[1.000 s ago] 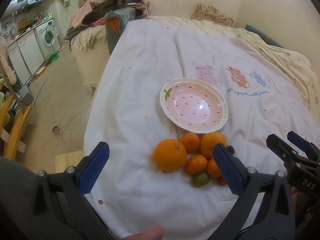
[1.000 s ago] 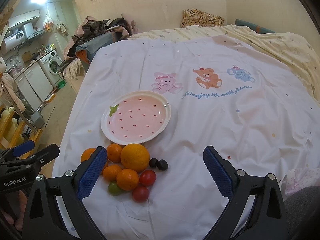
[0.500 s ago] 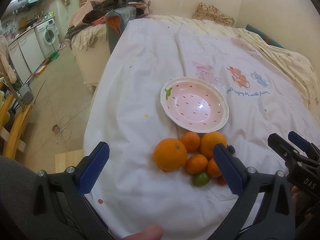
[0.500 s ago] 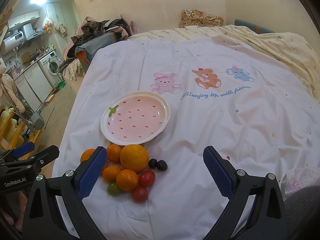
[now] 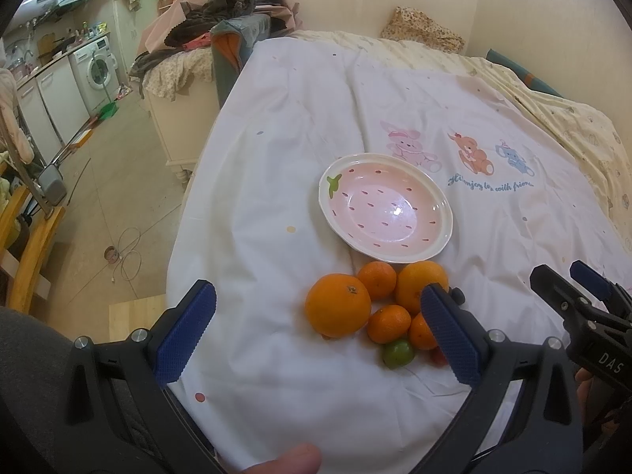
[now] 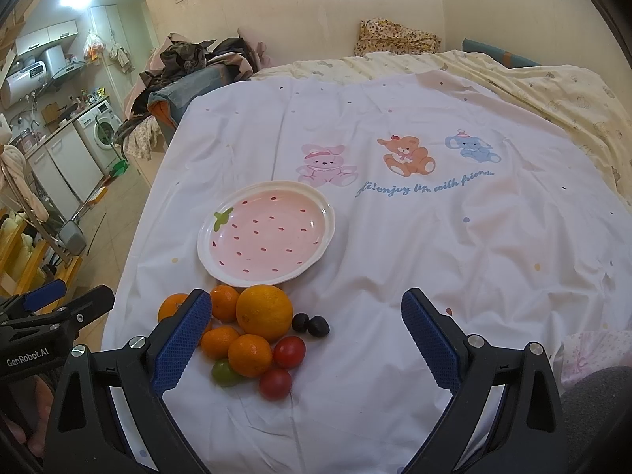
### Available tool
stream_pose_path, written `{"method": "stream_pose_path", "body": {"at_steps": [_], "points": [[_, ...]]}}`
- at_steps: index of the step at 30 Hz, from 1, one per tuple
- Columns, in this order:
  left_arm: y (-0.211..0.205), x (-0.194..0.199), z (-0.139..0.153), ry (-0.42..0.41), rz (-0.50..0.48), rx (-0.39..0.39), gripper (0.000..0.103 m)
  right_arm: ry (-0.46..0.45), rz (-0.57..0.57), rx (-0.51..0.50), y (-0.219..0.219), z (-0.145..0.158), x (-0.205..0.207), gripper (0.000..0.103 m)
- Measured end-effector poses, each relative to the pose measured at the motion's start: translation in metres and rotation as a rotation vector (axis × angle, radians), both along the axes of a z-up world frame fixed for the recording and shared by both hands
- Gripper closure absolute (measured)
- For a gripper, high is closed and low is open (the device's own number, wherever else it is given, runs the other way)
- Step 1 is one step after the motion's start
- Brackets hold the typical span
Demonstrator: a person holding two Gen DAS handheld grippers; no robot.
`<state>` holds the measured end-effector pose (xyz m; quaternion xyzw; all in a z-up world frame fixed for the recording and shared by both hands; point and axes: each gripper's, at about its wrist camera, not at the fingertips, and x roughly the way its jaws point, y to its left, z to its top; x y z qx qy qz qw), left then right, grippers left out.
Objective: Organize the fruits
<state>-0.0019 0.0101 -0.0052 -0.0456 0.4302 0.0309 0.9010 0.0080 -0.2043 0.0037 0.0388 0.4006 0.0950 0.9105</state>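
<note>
Two hand-held grippers above a bed, before any fruit has been lifted. The left gripper (image 5: 318,330) has its jaws released and spread wide, with nothing between them; the right gripper (image 6: 302,337) is likewise released and empty. Both hover clear of the white sheet (image 6: 434,256) that covers the bed.

The fruit lies in one loose heap on the sheet. In the left wrist view, the large orange (image 5: 337,305) sits between the jaws, nearer the right-hand jaw, with a small tangerine (image 5: 389,324) and a green tomato (image 5: 397,353) just beside that jaw; a second orange (image 5: 418,284) is partly hidden behind its tip. In the right wrist view, the same heap lies just inside the left-hand jaw: two red tomatoes (image 6: 289,351), one nearer the camera than the other, and two dark plums (image 6: 312,324) lie toward the middle of the gap, the plums touching each other.

The empty plate (image 6: 268,233), pink with a strawberry pattern, lies beyond the jaw tips in both views, its near rim just beside the heap. Its closeness suggests it is the intended receptacle, so that each piece needs only a short carry forward.

The wide opening probably serves the largest fruit, which would not fit a narrower gap. Round fruit on soft bedding may roll when a neighbour is taken, so an outer piece looks the safer first pick. The small plums and tomatoes will likely need gentle closure.
</note>
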Motion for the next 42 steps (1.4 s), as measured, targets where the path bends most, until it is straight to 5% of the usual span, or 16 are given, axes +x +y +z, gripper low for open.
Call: {"method": "stream_pose_path", "body": {"at_steps": [30, 38, 42], "points": [[0.002, -0.003, 0.003, 0.015, 0.016, 0.003, 0.001, 0.004, -0.002, 0.005, 0.006, -0.006, -0.001, 0.004], [0.032, 0.037, -0.012, 0.21, 0.133, 0.02, 0.001, 0.045, -0.077, 0.074, -0.027, -0.001, 0.008, 0.004], [0.039, 0.06, -0.037, 0.362, 0.138, -0.077, 0.001, 0.086, -0.125, 0.106, -0.042, -0.007, 0.013, 0.004]]}}
